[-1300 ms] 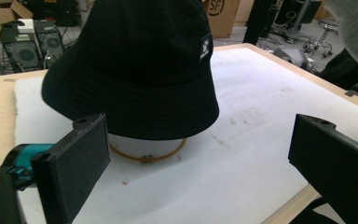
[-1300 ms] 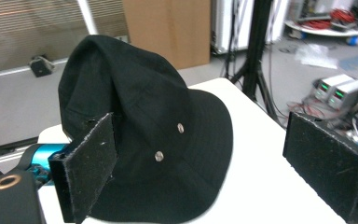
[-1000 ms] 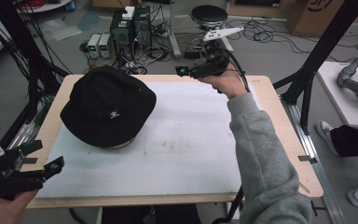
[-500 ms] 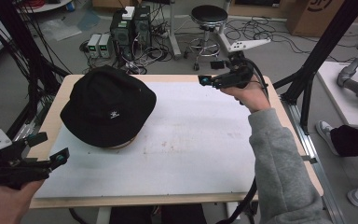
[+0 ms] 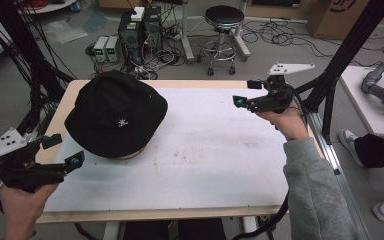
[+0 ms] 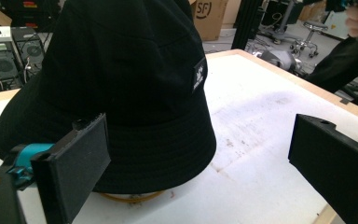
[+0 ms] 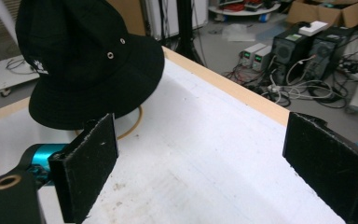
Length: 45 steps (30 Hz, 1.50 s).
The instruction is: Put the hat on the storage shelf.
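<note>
Left claw [image 5: 66, 151] wide, near table [image 5: 220, 200] corner beside black hat [image 5: 115, 112]; right claw [image 5: 246, 93] wide, above far edge.

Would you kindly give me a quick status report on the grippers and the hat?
Left gripper open, near table corner. Right gripper open, at far right edge. Black hat on table, untouched. Nothing between.

Even, soft indoor light; faint shadows, slight blur, no glare.
</note>
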Each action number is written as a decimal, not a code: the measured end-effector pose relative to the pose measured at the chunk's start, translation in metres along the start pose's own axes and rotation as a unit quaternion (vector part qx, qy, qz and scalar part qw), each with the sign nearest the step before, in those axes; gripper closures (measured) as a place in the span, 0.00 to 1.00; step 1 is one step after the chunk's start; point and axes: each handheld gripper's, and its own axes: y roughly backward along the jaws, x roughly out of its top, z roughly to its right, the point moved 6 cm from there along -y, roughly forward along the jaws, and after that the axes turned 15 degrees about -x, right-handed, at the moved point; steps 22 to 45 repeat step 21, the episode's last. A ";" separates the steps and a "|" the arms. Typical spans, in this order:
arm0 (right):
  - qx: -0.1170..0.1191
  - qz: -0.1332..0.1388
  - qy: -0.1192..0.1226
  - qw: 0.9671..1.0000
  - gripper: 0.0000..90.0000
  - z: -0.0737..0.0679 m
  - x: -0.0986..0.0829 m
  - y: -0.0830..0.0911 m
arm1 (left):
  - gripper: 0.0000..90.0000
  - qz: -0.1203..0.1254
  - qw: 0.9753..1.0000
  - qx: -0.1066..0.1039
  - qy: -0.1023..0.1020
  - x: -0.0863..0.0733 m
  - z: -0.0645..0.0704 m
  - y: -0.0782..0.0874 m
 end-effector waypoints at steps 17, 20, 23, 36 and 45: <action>-0.049 0.049 -0.027 0.997 0.11 0.000 -0.066 0.051 | 0.06 0.019 1.000 0.017 0.002 0.005 -0.007 0.005; -0.053 0.060 -0.036 0.996 0.11 -0.001 -0.076 0.061 | 0.06 0.018 1.000 0.017 0.005 0.005 -0.007 0.003; -0.054 0.065 -0.037 0.996 0.11 -0.001 -0.079 0.063 | 0.06 0.017 1.000 0.018 0.004 0.004 -0.007 0.002; -0.054 0.065 -0.037 0.996 0.11 -0.001 -0.079 0.063 | 0.06 0.017 1.000 0.018 0.004 0.004 -0.007 0.002; -0.054 0.065 -0.037 0.996 0.11 -0.001 -0.079 0.063 | 0.06 0.017 1.000 0.018 0.004 0.004 -0.007 0.002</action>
